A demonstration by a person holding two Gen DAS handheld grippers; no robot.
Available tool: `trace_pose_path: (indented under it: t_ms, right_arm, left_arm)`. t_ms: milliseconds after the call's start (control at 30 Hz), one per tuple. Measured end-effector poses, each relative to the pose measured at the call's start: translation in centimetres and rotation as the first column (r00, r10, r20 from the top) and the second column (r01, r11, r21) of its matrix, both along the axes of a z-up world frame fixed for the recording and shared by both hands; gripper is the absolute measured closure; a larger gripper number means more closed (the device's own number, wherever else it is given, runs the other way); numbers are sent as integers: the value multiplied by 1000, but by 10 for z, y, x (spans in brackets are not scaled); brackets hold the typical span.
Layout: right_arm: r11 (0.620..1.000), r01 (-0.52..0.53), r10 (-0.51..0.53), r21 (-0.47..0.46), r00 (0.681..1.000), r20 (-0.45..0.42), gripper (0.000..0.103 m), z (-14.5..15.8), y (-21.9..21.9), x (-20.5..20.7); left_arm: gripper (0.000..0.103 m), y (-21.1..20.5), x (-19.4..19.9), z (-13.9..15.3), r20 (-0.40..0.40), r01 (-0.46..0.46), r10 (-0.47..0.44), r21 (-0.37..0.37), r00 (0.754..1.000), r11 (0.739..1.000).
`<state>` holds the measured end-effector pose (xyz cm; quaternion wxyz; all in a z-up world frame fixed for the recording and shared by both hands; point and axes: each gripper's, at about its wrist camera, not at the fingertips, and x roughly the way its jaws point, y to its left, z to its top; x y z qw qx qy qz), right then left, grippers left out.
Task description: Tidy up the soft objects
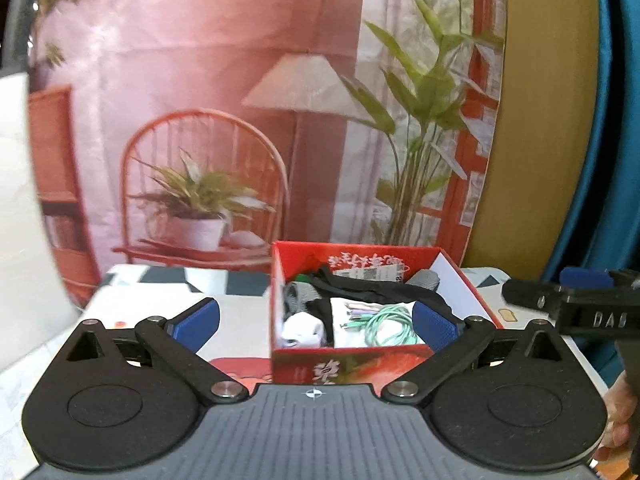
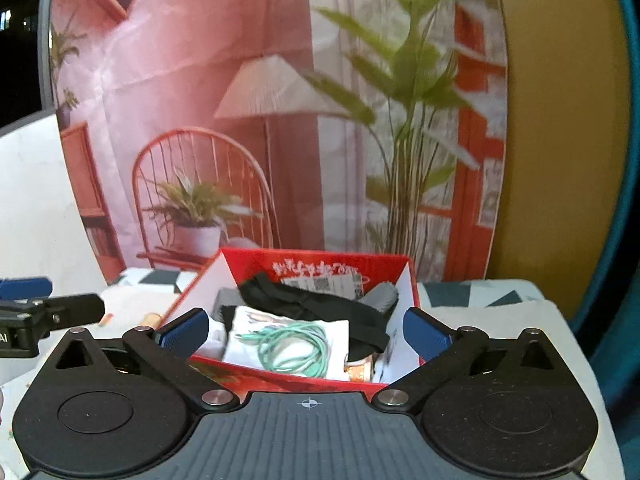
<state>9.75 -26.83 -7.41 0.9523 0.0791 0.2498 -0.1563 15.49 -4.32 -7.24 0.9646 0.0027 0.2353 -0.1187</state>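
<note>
While both grippers, left point(image 1: 316, 322) and right point(image 2: 306, 330), hover spread and empty, red box point(image 1: 468, 280) ahead between the fingers holds green cable point(image 1: 384, 322), black cloth point(image 2: 320, 304), white cloth point(image 1: 302, 330); only right view shows patterned roll point(image 2: 360, 370).

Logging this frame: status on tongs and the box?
Left tongs open, empty. Right tongs open, empty, both short of the red box. Box holds green cable, black fabric, grey cloth. Nothing in the way.
</note>
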Motion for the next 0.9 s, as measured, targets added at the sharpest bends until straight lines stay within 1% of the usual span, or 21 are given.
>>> trace_pose_path:
  t_ms: [100, 133, 233, 400, 533, 633, 767, 900]
  right_arm:
    - [1000, 18, -18, -3, 999, 50, 0, 16, 15, -22]
    - [1000, 21, -22, 6, 998, 65, 0, 21, 20, -30]
    - [1000, 7, -9, 24, 996, 93, 0, 34, 32, -52]
    - [1000, 21, -19, -16, 993, 120, 0, 55, 58, -88]
    - [999, 20, -15, -35, 989, 149, 0, 72, 75, -113]
    - [997, 32, -19, -71, 986, 166, 0, 81, 88, -128]
    - [996, 22, -6, -85, 983, 183, 0, 87, 96, -140]
    - [994, 17, 2, -106, 984, 176, 0, 88, 100, -143]
  left_arm:
    - [0, 4, -34, 13, 44, -42, 40, 52, 998, 998]
    - [0, 7, -46, 17, 56, -50, 47, 57, 997, 997]
    - [0, 19, -75, 32, 76, -61, 59, 29, 995, 998]
    - [0, 31, -122, 56, 132, -114, 109, 28, 985, 993]
    - [0, 38, -154, 71, 158, -133, 128, 20, 979, 991]
    - [0, 39, -169, 76, 175, -145, 137, 29, 975, 989]
    - [0, 41, -175, 78, 186, -167, 159, 28, 970, 986]
    - [0, 42, -175, 78, 189, -189, 181, 27, 965, 982]
